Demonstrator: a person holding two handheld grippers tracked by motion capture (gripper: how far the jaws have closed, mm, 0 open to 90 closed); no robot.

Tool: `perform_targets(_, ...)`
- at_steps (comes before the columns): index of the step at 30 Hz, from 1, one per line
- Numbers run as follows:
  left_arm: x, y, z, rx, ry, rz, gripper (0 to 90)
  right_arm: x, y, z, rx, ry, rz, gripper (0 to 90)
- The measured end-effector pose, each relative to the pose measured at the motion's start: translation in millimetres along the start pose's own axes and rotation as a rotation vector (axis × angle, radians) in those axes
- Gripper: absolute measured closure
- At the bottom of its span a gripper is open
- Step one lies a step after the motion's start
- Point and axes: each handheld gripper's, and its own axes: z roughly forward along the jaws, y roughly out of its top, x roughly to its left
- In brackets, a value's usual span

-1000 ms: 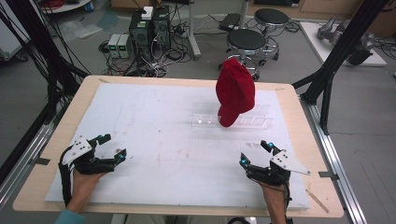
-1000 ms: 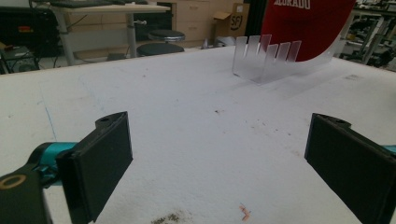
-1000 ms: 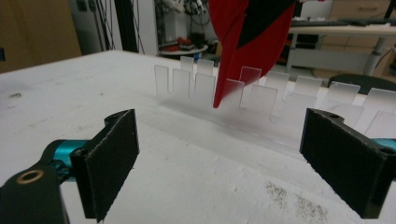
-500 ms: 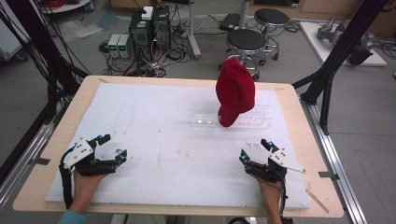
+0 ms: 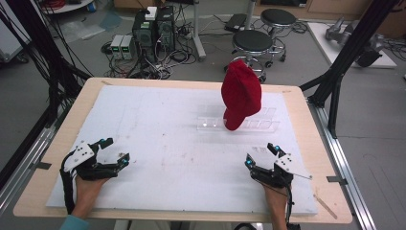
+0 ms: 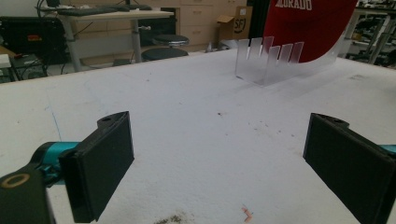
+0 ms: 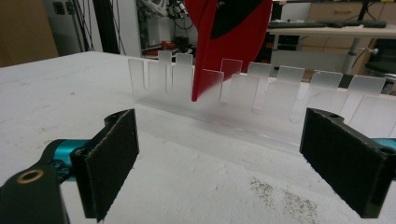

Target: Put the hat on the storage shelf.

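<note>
The red cap (image 5: pixel 242 98) stands propped on the clear slotted rack (image 5: pixel 258 123), toward the far side of the white surface (image 5: pixel 163 143). Both tools — left (image 5: pixel 114 152), right (image 5: pixel 261 155) — rest well short of the rack, jaws apart and empty. Probably a reach comes next: approach the cap's brim squarely and avoid nudging the rack.

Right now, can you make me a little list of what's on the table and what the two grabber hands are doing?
table cover: white sheet over a wooden table
rack: clear plastic slotted rack toward the far right of the sheet
cap: red cap standing upright in the rack
left gripper: open, holding nothing, low at the near left
right gripper: open, holding nothing, at the near right, pointing at the rack
fingers: black pads set wide apart
beyond the table: stools and computer boxes on the floor
</note>
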Motion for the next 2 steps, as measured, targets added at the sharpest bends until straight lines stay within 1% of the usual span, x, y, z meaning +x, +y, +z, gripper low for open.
perform_targets(2,-0.6,-0.1,0.2,0.0,0.004,0.004,8.7,1.8,-0.2,0.0,-0.003,-0.009,-0.022,10.7)
